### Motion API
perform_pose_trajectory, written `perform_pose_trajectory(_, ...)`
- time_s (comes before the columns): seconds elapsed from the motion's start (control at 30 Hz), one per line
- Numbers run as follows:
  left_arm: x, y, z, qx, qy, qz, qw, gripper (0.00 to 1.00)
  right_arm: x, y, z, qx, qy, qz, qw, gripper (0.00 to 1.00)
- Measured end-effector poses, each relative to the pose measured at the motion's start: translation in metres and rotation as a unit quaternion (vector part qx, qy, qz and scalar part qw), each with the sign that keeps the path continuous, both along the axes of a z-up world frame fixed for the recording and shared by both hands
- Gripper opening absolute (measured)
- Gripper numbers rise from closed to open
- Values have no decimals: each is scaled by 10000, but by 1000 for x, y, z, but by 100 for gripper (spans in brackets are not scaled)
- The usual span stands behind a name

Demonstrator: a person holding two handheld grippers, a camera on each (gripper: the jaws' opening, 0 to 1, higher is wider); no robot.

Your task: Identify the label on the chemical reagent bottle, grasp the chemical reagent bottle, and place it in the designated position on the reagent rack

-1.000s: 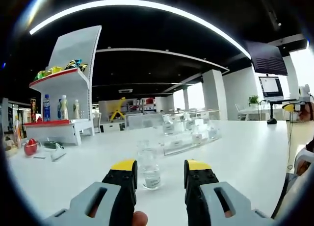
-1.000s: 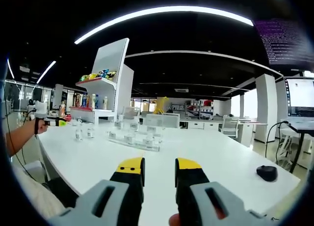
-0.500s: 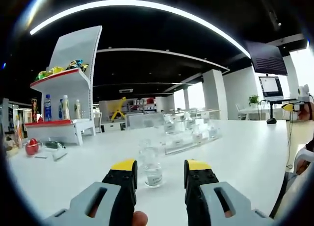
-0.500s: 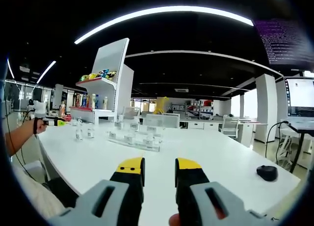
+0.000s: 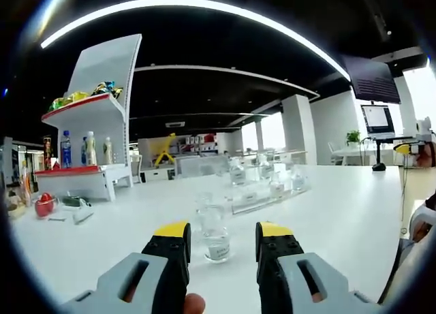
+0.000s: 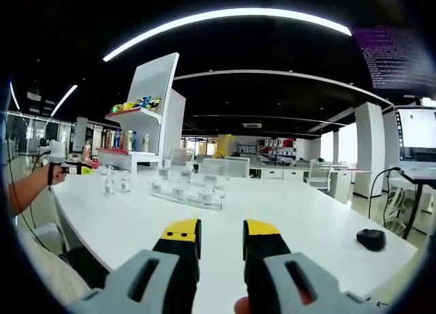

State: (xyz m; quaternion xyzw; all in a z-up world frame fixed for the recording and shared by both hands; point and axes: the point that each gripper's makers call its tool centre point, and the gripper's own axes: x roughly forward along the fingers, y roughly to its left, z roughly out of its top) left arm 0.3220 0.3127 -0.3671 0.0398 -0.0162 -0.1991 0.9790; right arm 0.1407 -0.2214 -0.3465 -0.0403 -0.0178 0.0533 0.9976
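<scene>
The left gripper (image 5: 223,240) is held open, unclenched, with the bottle (image 5: 212,227) standing at lower centre between its jaws. It should be advanced squarely and closed gently, toward the rack (image 5: 262,191) beyond.

Open-plan office, judging by what's seen: long white table (image 6: 286,218), desks and chairs at center back, monitor (image 6: 417,145) at right edge, product display shelf (image 5: 88,147) upper left.
</scene>
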Motion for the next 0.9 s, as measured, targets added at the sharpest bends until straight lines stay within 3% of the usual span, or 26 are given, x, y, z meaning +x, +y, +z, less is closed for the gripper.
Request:
perform_pose_trajectory(0.47,32,-9,-16,11,264,-34,9996,38,2,-3,-6,10,65,-16,10000,24)
perform_pose_trajectory(0.9,41,-14,-28,44,376,11,9993,38,5,-6,-9,46,104,-43,9999,24)
